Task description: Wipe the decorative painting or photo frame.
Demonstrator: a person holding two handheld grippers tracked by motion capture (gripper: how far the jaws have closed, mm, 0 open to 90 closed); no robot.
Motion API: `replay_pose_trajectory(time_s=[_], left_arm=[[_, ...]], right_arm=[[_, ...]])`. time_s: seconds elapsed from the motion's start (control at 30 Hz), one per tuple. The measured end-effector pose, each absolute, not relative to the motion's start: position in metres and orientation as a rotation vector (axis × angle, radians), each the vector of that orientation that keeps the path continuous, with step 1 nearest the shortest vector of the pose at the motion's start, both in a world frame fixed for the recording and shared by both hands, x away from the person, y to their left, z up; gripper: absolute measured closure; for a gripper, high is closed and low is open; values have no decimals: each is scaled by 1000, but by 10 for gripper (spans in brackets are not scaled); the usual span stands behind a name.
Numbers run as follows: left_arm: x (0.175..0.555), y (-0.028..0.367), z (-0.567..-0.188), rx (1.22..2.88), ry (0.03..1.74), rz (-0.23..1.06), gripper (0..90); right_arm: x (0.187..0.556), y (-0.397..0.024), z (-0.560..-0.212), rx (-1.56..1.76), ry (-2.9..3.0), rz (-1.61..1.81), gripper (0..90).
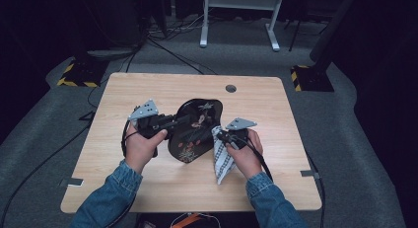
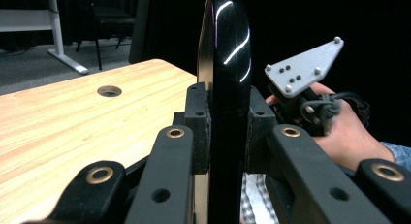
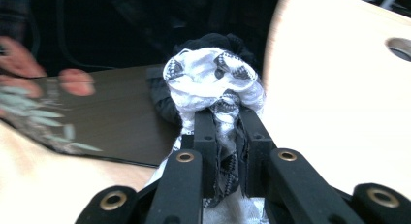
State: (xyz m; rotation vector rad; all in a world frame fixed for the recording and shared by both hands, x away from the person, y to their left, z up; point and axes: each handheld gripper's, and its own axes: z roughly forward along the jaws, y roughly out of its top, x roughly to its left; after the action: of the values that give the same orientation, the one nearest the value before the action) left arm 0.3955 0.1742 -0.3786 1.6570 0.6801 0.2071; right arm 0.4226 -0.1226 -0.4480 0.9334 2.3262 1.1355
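Above the pale wooden table [image 1: 148, 90], your left gripper [image 2: 228, 132] has its jaws clamped on the rim of the glossy black flower-painted tray [image 1: 194, 129], tilted off the tabletop. Your right gripper [image 3: 228, 132] pinches the bunched black-and-white patterned cloth [image 3: 213, 81] against the tray's right edge.

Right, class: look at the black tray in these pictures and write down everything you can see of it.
The black tray is glossy, seemingly lacquered, with rounded corners and a painted pattern of flowers and leaves in pale and reddish tones. It is tilted, its lower edge apparently near the wooden table. The left gripper grips its rim, jaws pressed on both faces. At its right edge a black-and-white patterned cloth, held in the right gripper, lies against it.
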Motion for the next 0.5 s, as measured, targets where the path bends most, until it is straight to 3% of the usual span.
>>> replay_pose_trajectory(time_s=[0.27,0.5], left_arm=[[396,174,-379,1650,683,203,775],[396,174,-380,1641,691,200,775]], right_arm=[[423,-123,-450,937,2325,1120,810],[404,-94,-459,792,2427,1119,809]])
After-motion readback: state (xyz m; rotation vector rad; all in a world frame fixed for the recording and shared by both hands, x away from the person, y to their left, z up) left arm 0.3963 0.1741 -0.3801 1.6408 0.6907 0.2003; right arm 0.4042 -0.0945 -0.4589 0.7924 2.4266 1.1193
